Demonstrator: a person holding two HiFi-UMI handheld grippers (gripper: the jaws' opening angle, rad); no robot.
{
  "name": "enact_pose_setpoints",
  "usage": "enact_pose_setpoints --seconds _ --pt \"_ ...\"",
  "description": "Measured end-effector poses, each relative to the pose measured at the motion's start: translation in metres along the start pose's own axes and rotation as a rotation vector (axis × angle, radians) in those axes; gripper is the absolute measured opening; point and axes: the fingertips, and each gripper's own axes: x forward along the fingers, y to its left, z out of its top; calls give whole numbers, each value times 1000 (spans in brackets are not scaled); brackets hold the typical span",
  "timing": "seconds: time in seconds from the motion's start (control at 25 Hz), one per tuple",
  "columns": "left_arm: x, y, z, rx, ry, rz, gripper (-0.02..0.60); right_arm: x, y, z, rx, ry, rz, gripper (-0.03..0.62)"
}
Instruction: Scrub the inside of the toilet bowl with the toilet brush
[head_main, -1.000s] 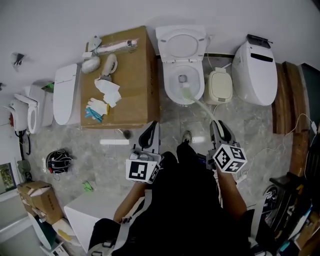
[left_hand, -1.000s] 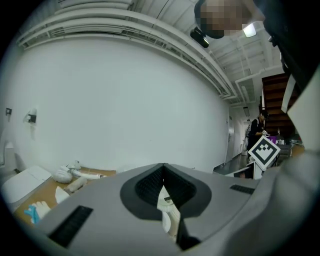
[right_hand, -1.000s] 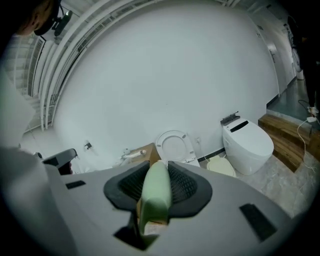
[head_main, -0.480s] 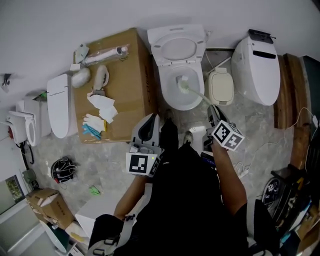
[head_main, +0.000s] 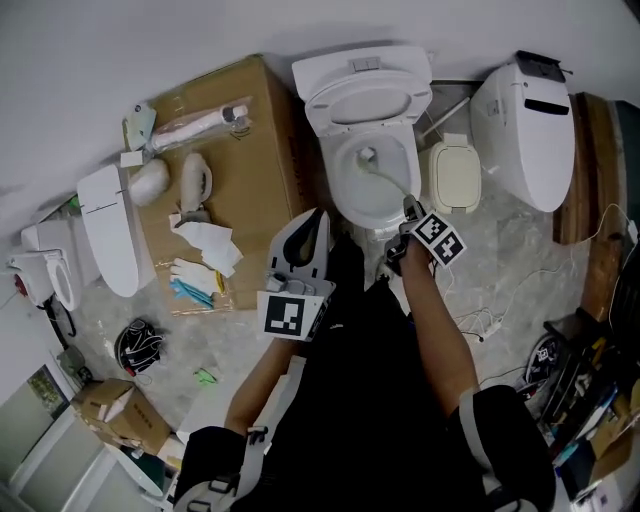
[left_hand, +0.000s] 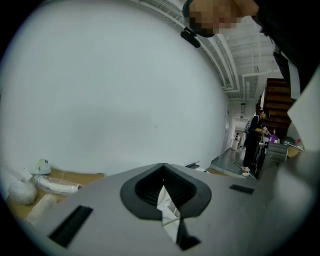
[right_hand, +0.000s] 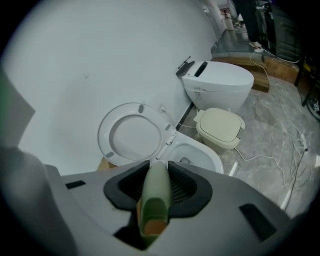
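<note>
Grey marble floor (head_main: 500, 250) meets a white wall; the toilet bowl (head_main: 333, 190) stands open. My right tongs (head_main: 408, 210) are clamped on the toilet brush (head_main: 385, 178), whose head is inside the bowl. My left tongs (head_main: 320, 215) are closed, near the cardboard box (head_main: 260, 130).

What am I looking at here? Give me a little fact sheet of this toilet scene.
Toilet: seat and lid up, bowl open
Brush: green handle in the right gripper, head down inside the bowl
Right gripper: jaws shut on the brush, by the bowl's front rim
Left gripper: jaws shut on a white scrap, perhaps tissue; not touching the toilet
Box: cardboard, left of the toilet
Bin: beige, lid shut, right of the toilet
</note>
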Motion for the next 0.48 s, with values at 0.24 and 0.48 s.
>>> enact_pose_setpoints --seconds 0.24,0.48 --pt "34 40 -15 -24 45 -8 8 74 -20 -19 170 11 -133 123" --pt "52 60 -35 -54 76 -27 8 126 -33 -35 341 -4 -206 123"
